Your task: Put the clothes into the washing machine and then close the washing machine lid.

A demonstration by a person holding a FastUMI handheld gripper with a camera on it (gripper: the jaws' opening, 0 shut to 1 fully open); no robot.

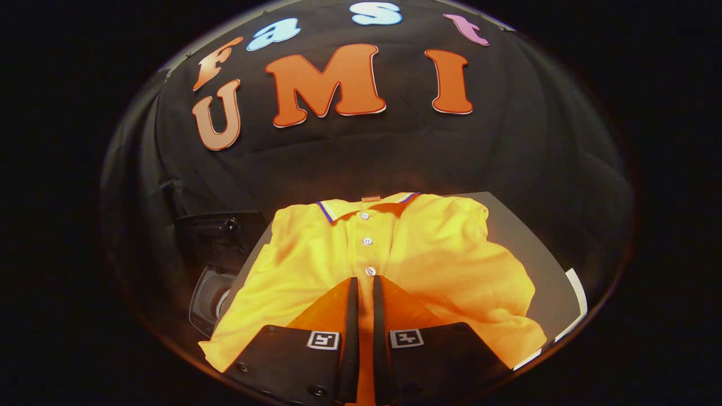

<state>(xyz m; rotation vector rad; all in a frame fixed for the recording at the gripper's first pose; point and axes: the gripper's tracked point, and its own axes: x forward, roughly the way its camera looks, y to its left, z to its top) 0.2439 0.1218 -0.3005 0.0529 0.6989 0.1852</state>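
Note:
A yellow polo shirt [428, 265] with white buttons and a blue-edged collar lies spread flat on a grey table [527, 248]. My gripper [364, 278] hovers above the shirt's lower front, its tips pointing at the lowest button. The fingers stand almost together with only a slim gap, and nothing is held between them. Left of the table and lower down sits the washing machine [211, 299], a dark body with a pale round opening. Its dark lid [220, 239] stands raised behind the opening. The shirt's left sleeve hangs over the table edge near it.
A white sheet [576, 307] sticks out at the table's right corner. The black cloth wall [361, 158] rises close behind the table and the machine.

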